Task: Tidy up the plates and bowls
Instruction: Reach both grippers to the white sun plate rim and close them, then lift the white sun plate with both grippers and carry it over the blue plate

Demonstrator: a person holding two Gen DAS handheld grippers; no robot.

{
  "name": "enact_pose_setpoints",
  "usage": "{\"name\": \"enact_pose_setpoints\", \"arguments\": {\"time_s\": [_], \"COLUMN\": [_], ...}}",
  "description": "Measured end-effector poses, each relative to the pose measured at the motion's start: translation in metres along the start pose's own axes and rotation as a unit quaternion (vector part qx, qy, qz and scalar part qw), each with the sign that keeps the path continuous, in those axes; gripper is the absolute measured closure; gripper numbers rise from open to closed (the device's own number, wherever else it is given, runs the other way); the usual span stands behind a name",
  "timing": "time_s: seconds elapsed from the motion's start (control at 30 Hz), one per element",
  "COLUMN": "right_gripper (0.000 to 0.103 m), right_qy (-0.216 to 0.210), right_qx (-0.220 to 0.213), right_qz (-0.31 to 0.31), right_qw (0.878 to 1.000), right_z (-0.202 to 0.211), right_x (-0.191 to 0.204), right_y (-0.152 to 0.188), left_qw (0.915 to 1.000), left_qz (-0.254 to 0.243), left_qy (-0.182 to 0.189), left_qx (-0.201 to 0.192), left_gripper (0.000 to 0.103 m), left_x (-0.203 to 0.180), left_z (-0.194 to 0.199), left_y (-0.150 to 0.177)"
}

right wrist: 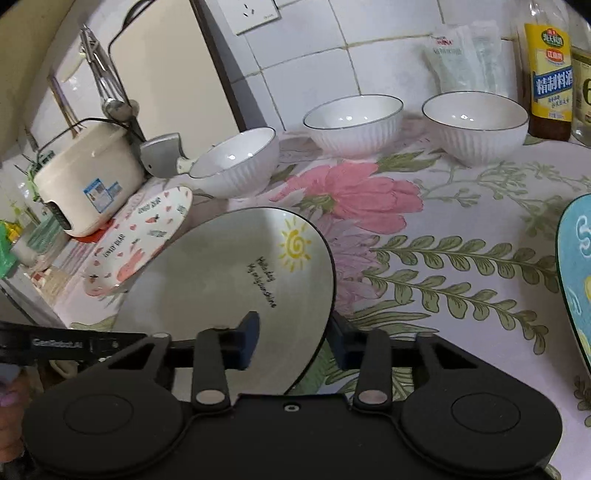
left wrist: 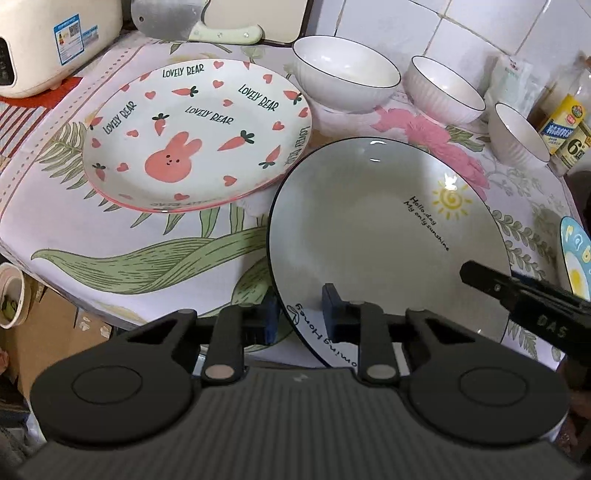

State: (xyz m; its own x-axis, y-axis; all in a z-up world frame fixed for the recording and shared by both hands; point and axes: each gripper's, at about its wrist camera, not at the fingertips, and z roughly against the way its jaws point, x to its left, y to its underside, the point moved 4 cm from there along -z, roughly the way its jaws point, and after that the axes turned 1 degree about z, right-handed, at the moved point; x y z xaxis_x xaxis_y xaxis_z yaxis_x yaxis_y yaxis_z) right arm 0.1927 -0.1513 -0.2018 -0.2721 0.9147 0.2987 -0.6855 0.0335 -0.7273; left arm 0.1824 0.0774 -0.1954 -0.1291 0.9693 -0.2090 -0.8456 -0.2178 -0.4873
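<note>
A white plate with a sun drawing [left wrist: 369, 236] is tilted above the floral tablecloth. My left gripper [left wrist: 301, 314] is shut on its near left rim, one blue pad under it and one on top. My right gripper [right wrist: 295, 339] is shut on the same plate [right wrist: 229, 280] at its right rim. A pink bunny plate [left wrist: 195, 133] lies on another pink-rimmed plate at the left; it also shows in the right wrist view [right wrist: 140, 240]. Three white ribbed bowls [left wrist: 345, 74] [left wrist: 445, 88] [left wrist: 517, 133] stand along the tiled wall, also in the right wrist view [right wrist: 236, 162] [right wrist: 354, 122] [right wrist: 474, 125].
A blue plate [right wrist: 576, 273] lies at the right edge. A cream rice cooker [right wrist: 88, 181], a cleaver [left wrist: 177, 22] and a cutting board stand at the back left. Sauce bottles [right wrist: 548, 74] and a plastic bag stand at the back right. The table edge drops off at the left.
</note>
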Motion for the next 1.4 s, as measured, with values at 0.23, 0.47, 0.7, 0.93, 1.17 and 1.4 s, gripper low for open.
{"name": "enact_pose_setpoints", "arguments": {"time_s": [0.23,0.47,0.7,0.93,1.17,1.4], "right_gripper": [0.075,0.077,0.077,0.077,0.077,0.077], "right_qy": [0.001,0.011,0.006,0.010,0.019,0.033], "right_qx": [-0.003,0.006,0.010,0.003,-0.026,-0.059], "right_qz": [0.006,0.031,0.048,0.044,0.033,0.019], "right_qw": [1.000,0.999,0.999,0.999,0.999,0.998], "right_z": [-0.001,0.006,0.026,0.045,0.085,0.133], "right_x": [-0.003,0.000,0.002,0.004,0.002,-0.012], "right_y": [0.001,-0.005,-0.005,-0.002,-0.005,-0.008], "left_qw": [0.9990,0.9997,0.9996,0.9992,0.9974,0.9939], "left_qz": [0.041,0.003,-0.018,-0.034,-0.062,-0.093], "left_qy": [0.018,0.023,0.021,0.018,0.030,0.048], "left_qx": [0.001,-0.006,-0.004,-0.004,-0.021,-0.034], "left_gripper": [0.076,0.076,0.076,0.076,0.076,0.076], "left_x": [0.005,-0.002,-0.010,-0.022,-0.046,-0.083], "left_z": [-0.005,0.003,0.018,0.036,0.067,0.094], "left_y": [-0.002,0.003,0.005,0.007,0.004,0.000]}}
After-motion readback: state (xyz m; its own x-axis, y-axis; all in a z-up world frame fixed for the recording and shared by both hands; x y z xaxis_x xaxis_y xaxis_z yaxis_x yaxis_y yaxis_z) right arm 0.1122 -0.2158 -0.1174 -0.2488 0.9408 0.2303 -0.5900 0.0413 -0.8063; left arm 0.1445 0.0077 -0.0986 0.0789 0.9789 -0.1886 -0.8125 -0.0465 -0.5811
